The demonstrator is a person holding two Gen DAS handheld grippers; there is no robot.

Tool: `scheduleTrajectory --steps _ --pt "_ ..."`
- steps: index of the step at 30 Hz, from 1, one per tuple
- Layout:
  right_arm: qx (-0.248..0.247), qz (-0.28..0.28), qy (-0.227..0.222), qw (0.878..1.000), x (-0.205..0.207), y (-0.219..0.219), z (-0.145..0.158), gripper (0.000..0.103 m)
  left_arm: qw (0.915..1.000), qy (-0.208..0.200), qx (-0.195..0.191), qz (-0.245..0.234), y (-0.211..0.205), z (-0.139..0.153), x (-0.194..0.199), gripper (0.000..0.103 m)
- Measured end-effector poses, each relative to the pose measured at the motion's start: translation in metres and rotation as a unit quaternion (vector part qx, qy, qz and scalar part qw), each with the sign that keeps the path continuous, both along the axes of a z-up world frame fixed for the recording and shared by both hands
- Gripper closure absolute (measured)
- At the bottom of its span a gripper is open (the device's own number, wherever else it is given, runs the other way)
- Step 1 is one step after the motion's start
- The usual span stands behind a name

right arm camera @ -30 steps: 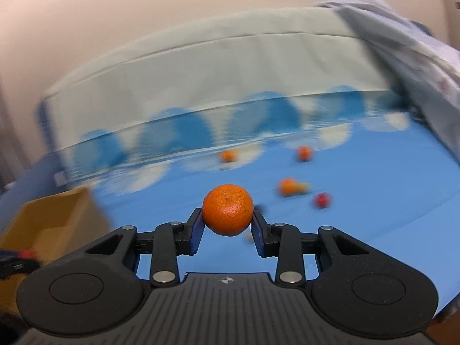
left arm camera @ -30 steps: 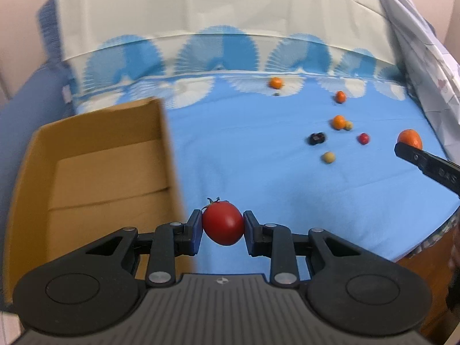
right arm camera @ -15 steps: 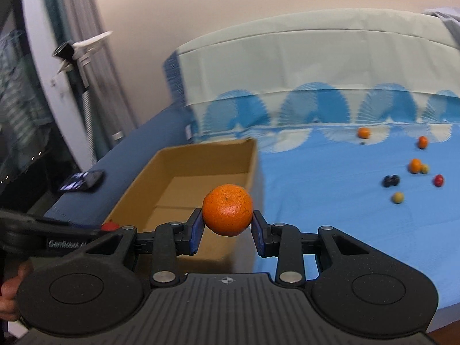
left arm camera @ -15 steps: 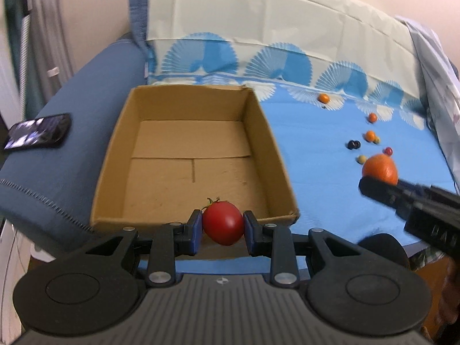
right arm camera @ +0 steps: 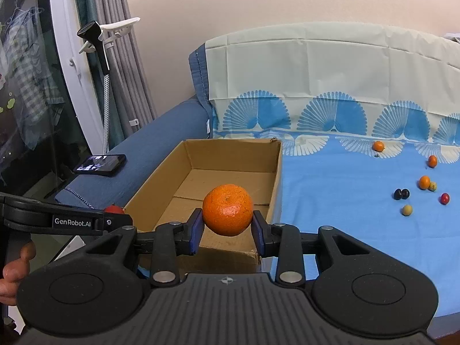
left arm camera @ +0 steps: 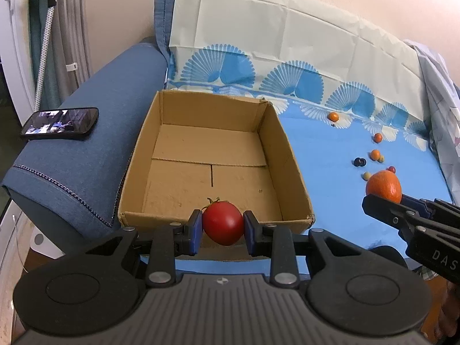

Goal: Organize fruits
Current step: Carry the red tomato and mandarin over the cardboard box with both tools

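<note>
My left gripper (left arm camera: 221,227) is shut on a red tomato (left arm camera: 222,222) just in front of the near wall of an open cardboard box (left arm camera: 218,109). My right gripper (right arm camera: 227,228) is shut on an orange (right arm camera: 227,209), held at the box's (right arm camera: 276,178) near right corner. In the left wrist view the right gripper and its orange (left arm camera: 383,185) show at the right. In the right wrist view the left gripper with the tomato (right arm camera: 113,209) shows at the left. The box holds no fruit.
Several small fruits lie on the blue cloth to the right: small oranges (right arm camera: 378,146), dark berries (right arm camera: 401,193), a red one (right arm camera: 444,198), a yellowish one (right arm camera: 406,210). A phone (left arm camera: 60,123) lies on the blue sofa arm left of the box.
Both grippers have swung left from the scattered fruits to the box, carrying the tomato and the orange. In the last half second they have moved closer to the box.
</note>
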State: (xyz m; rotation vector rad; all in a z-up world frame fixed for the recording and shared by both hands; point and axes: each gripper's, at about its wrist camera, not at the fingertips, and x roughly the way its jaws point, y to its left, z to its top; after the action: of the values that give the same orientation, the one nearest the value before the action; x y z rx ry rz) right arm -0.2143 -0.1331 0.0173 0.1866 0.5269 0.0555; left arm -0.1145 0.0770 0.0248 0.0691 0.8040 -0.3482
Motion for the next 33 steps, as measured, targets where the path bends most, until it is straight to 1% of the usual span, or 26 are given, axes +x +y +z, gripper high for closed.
scheduleTrajectory --steps 9,16,25,33 --pt "-0.005 0.001 0.004 1.000 0.007 0.001 -0.003 0.066 1.0000 0.001 0.000 0.004 0.002 -0.001 0.012 0.070" --pt "-0.001 -0.001 0.014 1.000 0.022 0.004 -0.010 0.066 1.0000 -0.001 -0.003 0.005 0.000 -0.002 0.028 0.070" --pt "0.000 0.003 0.030 1.000 0.054 0.009 -0.022 0.066 0.9998 0.006 -0.002 0.017 -0.005 -0.013 0.064 0.070" --pt "-0.005 0.010 0.048 0.999 0.091 0.013 -0.037 0.066 0.9996 0.019 0.008 0.022 -0.011 -0.033 0.098 0.070"
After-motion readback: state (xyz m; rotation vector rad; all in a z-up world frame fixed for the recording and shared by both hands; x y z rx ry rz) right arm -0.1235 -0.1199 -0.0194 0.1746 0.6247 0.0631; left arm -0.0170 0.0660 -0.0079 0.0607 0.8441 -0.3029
